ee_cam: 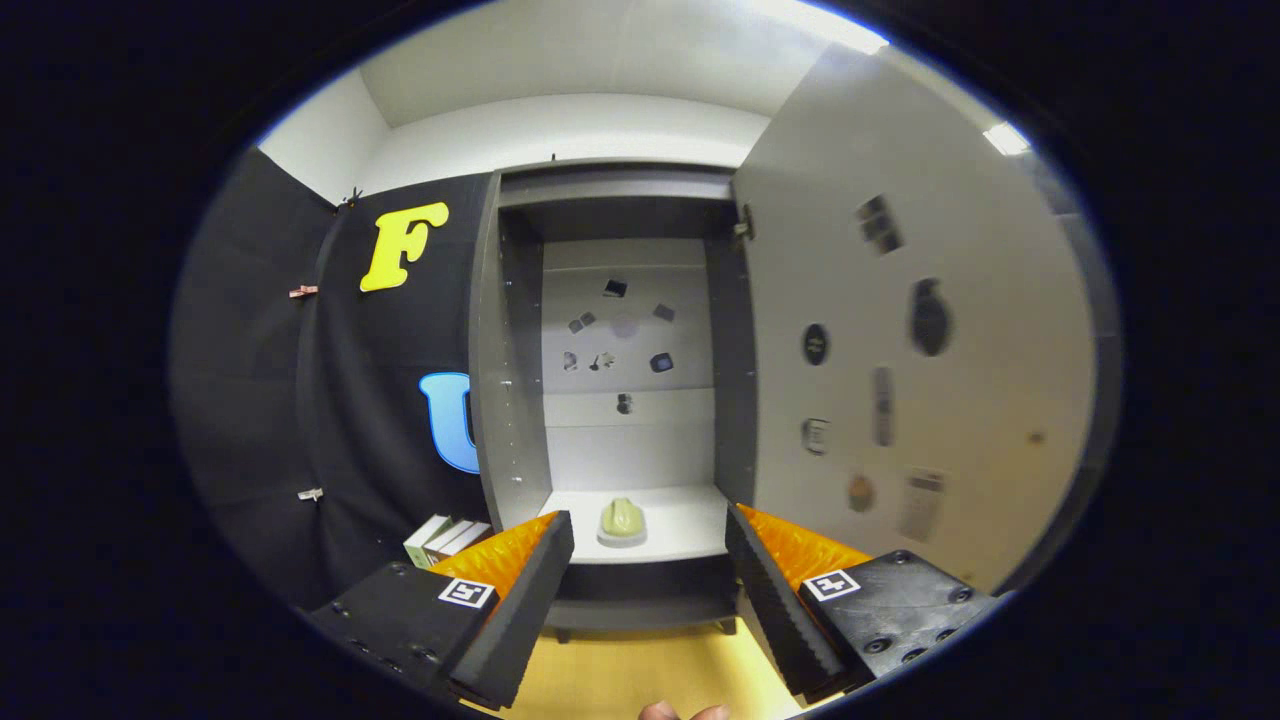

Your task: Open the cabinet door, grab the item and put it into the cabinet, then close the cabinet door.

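In front of the cabinet (620, 340), door (900, 330) swung fully open to the right. Gripper (650, 545) spread wide, fingers well apart, holding nothing, touching nothing. Between the fingertips and beyond them, on the cabinet's pale bottom shelf (690, 525): item (622, 520), small, greenish, rounded, resting on a pale disc-like base, upright, roughly mid-shelf. Clear gap between item and both fingers (525, 610). Back panel of cabinet interior dotted with small dark stickers (615, 288); similar stickers on inner face of door. Left of the cabinet, low against the booth wall, a few books (445, 540) leaning together. Below the fingers, yellowish wooden floor (640, 675). At the very bottom, fingertips of a hand (685, 712).
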Motion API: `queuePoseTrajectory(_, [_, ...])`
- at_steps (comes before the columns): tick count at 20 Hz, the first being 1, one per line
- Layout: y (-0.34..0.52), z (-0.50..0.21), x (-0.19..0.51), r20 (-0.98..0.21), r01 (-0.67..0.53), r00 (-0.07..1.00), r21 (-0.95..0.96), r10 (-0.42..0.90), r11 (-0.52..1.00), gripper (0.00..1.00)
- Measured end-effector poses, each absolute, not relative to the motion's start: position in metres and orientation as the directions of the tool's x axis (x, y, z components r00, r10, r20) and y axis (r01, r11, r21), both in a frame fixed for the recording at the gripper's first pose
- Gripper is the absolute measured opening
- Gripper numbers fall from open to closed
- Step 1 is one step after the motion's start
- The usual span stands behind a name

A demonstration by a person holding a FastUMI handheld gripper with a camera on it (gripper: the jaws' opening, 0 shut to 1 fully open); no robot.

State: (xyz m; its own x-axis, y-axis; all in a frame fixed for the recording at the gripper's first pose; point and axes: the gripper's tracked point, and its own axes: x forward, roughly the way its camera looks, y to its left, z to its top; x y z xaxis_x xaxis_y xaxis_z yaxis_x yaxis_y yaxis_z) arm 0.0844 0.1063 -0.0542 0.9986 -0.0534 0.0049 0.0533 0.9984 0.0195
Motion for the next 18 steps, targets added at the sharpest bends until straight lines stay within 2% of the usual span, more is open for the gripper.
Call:
queuePoseTrajectory(5, [0.037, -0.082, -0.017, -0.037, 0.132, 0.99, -0.055, -0.134, 0.99, 0.96])
queuePoseTrajectory(10, [-0.077, -0.097, -0.068, -0.032, 0.322, 0.945, -0.082, -0.325, 0.943, 0.98])
queuePoseTrajectory(14, [-0.152, -0.093, -0.038, -0.047, 0.431, 0.899, -0.069, -0.435, 0.9, 0.98])
queuePoseTrajectory(18, [-0.182, -0.084, 0.008, -0.061, 0.442, 0.895, 0.008, -0.441, 0.897, 0.98])
